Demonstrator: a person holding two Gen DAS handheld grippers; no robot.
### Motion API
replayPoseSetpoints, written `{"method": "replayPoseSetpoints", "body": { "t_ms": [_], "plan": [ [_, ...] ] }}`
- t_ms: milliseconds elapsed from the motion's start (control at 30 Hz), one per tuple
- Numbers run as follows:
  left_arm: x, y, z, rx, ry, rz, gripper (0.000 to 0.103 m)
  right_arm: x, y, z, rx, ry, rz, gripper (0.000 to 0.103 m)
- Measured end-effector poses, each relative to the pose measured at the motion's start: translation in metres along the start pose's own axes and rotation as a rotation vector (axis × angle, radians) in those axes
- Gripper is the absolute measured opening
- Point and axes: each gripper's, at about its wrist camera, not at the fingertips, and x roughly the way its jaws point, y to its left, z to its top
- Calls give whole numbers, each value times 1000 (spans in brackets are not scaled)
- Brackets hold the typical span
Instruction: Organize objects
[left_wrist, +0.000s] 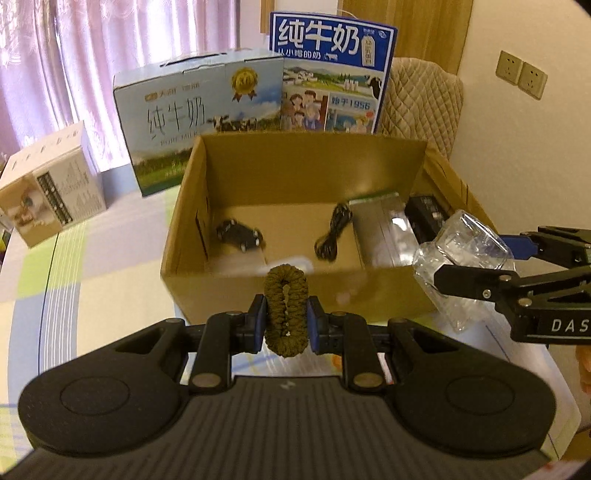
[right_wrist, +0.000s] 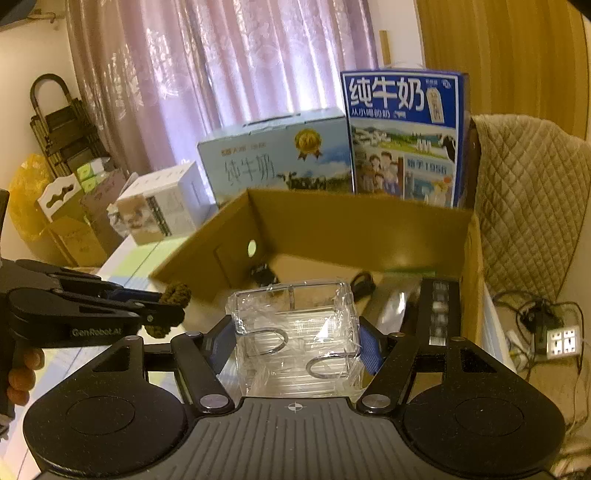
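Observation:
An open cardboard box (left_wrist: 236, 291) stands on the table; it also shows in the right wrist view (right_wrist: 332, 229). Inside lie a black toy car (left_wrist: 240, 232), a black cable (left_wrist: 330, 236), a silver-green packet (left_wrist: 380, 229) and a black device (left_wrist: 424, 214). My left gripper (left_wrist: 286, 319) is shut on an olive-green scrunchie (left_wrist: 286, 310), just in front of the box's near wall. My right gripper (right_wrist: 297, 339) is shut on a clear plastic container (right_wrist: 295, 332), held at the box's near right corner; the container also shows in the left wrist view (left_wrist: 461, 251).
Two milk cartons (left_wrist: 199, 110) (left_wrist: 332, 74) stand behind the box. A white carton (left_wrist: 51, 192) sits at the left on the checked tablecloth (left_wrist: 74, 280). A quilted chair (right_wrist: 532, 192) is at the right, with cables and a power strip (right_wrist: 561, 339) on the floor.

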Motion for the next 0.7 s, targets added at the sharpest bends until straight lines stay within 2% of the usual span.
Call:
{"method": "replayPoseSetpoints", "body": {
  "t_ms": [333,700],
  "plan": [
    [38,4,51,16,-8,-5,19,48,-23,44,52,13,-12,64],
    [95,10,82,21,43,-10,19,103,-55,60,164,62,-31,64]
  ]
}}
